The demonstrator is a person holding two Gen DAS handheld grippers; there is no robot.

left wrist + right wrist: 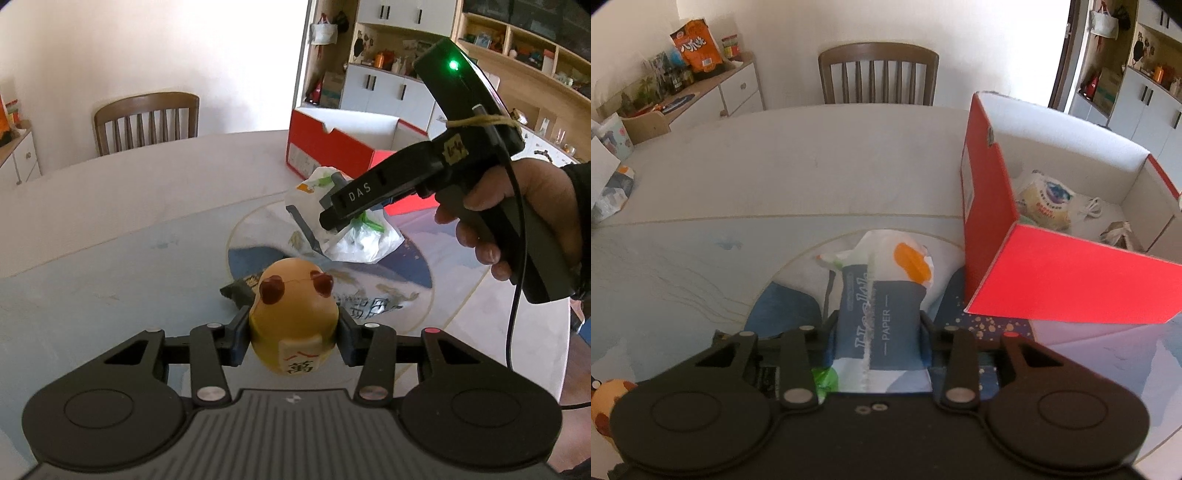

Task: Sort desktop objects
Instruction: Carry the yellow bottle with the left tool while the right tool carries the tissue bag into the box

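Observation:
A yellow egg-shaped toy (293, 306) with red sunglasses and a white label sits between the pads of my left gripper (293, 332), which is shut on it, slightly above the table. My right gripper (879, 332) is shut on a soft tissue pack (882, 295), blue-grey with "PAPER" printed on it and white and orange ends. In the left wrist view the right gripper (327, 230), held by a hand (524, 221), hangs over the table mat with the tissue pack (358, 243) in its jaws. The open red box (990, 229) stands just right of the pack.
The red box (325, 147) holds a yellow packet (1047, 203), a white cable (1089, 210) and a crumpled wrapper (1117, 232). A dark wrapper (240, 290) lies on the mat behind the toy. A wooden chair (879, 74) stands at the table's far edge.

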